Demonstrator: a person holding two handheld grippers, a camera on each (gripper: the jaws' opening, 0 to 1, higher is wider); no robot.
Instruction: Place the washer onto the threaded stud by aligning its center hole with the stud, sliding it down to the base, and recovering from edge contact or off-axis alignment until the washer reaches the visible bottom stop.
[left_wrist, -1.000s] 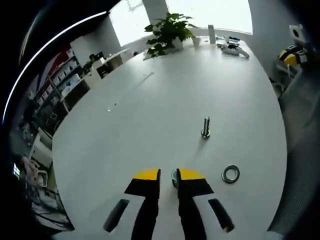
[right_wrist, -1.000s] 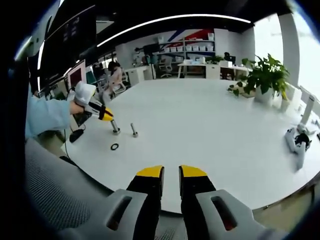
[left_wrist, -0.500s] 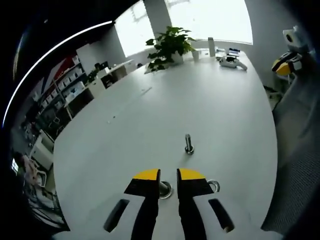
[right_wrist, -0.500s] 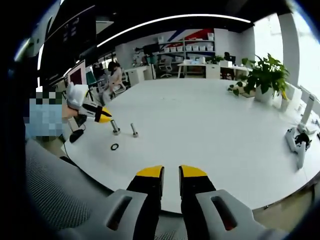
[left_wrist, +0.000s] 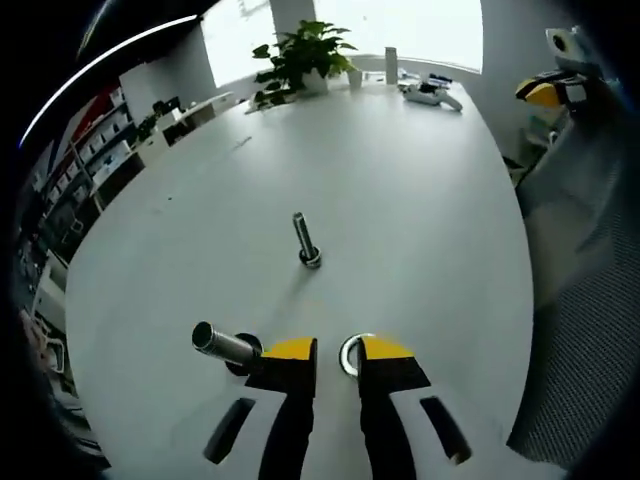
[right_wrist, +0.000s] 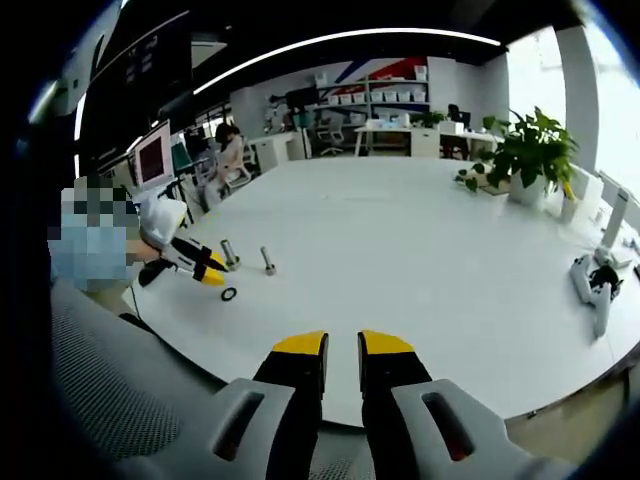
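A steel washer (left_wrist: 344, 358) lies flat on the white table (left_wrist: 400, 200), half hidden behind the tip of the right jaw of my left gripper (left_wrist: 330, 350). The jaws stand nearly together with nothing between them. One threaded stud (left_wrist: 225, 346) stands close to the left of the jaws. A second stud (left_wrist: 305, 240) stands farther ahead. In the right gripper view the left gripper (right_wrist: 212, 276) hovers just beside the washer (right_wrist: 229, 294), near both upright studs (right_wrist: 229, 255) (right_wrist: 268, 261). My right gripper (right_wrist: 343, 345) is held off the table's edge, jaws nearly together and empty.
A potted plant (left_wrist: 300, 55) and a grey device (left_wrist: 430, 92) stand at the table's far end. A mesh chair back (right_wrist: 130, 380) lies below my right gripper. Desks and shelves (right_wrist: 390, 95) fill the room behind. A person's sleeve (right_wrist: 90, 250) holds the left gripper.
The left gripper has come away from the near stud and down to the washer, which now lies at its right jaw tip. The right gripper has stayed still.
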